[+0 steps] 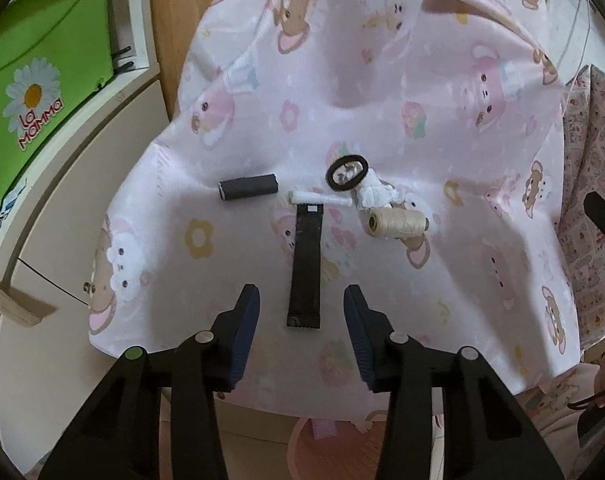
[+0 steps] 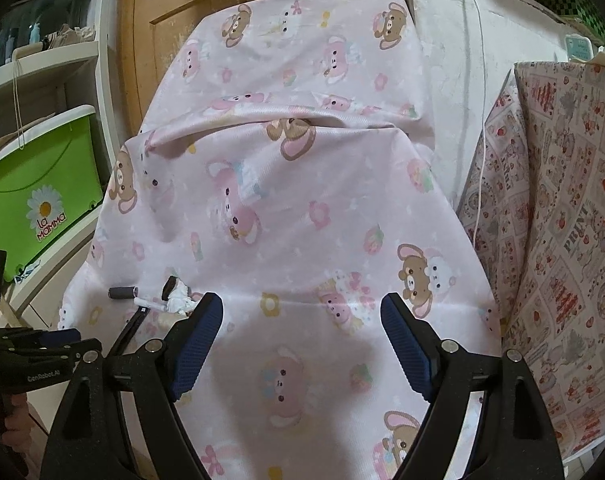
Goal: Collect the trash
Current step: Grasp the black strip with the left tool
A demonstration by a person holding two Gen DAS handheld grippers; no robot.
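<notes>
Item: black sachet strip [image 1: 305, 266], flat on pink-covered bench [image 1: 442, 128], lying lengthwise between left claw [image 1: 301, 306] pads, part-open, untouched; advice: lower squarely, pinch its near end; right claw [image 2: 302, 326] wide, empty.

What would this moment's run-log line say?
left gripper: open, straddling black strip | right gripper: open, empty | items on pink cloth
</notes>
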